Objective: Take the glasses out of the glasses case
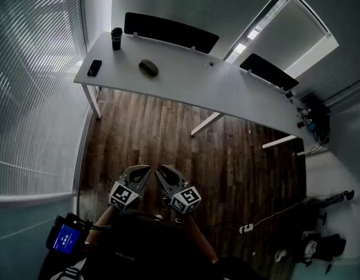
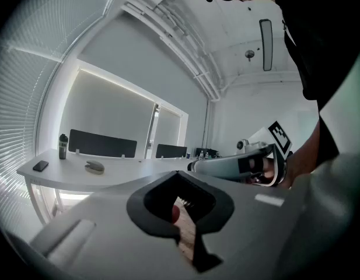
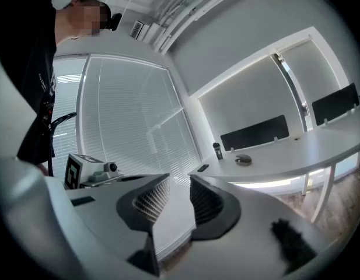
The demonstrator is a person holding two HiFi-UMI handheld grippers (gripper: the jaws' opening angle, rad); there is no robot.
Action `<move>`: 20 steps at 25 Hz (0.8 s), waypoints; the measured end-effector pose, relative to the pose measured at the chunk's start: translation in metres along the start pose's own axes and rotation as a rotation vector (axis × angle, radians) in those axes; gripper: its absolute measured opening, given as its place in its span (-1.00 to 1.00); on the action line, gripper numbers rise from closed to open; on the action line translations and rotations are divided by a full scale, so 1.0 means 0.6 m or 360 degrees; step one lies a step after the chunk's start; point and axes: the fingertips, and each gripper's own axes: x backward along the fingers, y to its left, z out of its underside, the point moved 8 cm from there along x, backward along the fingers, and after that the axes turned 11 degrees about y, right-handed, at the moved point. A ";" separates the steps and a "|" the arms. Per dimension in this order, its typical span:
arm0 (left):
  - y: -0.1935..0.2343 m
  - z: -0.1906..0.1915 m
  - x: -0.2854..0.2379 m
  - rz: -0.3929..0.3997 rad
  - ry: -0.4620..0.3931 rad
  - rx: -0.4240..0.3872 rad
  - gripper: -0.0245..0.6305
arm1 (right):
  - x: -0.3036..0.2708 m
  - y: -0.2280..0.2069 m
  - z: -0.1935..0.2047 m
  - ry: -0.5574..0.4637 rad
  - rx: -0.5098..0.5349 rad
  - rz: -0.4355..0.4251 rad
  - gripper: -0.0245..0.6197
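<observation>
On the far desk (image 1: 185, 77), the glasses case (image 1: 148, 67) is indistinct; left gripper (image 2: 182, 207) and right gripper (image 3: 180, 198) fingers are released, empty.

Blinds (image 1: 28, 86): bright, cool daylight at your left.
Ceiling strip (image 1: 252, 34): glowing, far right.
Floor (image 1: 226, 156): dim near you.
Edges: your views bend, corners go dark.

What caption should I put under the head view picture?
The left gripper and right gripper hover over the wooden floor, away from the white desk with a glasses case.
</observation>
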 end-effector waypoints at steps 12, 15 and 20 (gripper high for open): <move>0.187 0.005 0.088 -0.0074 0.0013 -0.0018 -0.91 | -0.170 0.038 -0.066 -0.0019 0.0031 0.0085 -0.54; 0.214 -0.011 0.094 -0.0051 -0.0016 -0.0022 -0.91 | -0.192 0.042 -0.080 -0.0061 0.0045 0.0155 -0.53; 0.261 -0.022 0.094 -0.0055 -0.0077 -0.0022 -0.91 | -0.240 0.039 -0.087 -0.0061 0.0049 0.0193 -0.52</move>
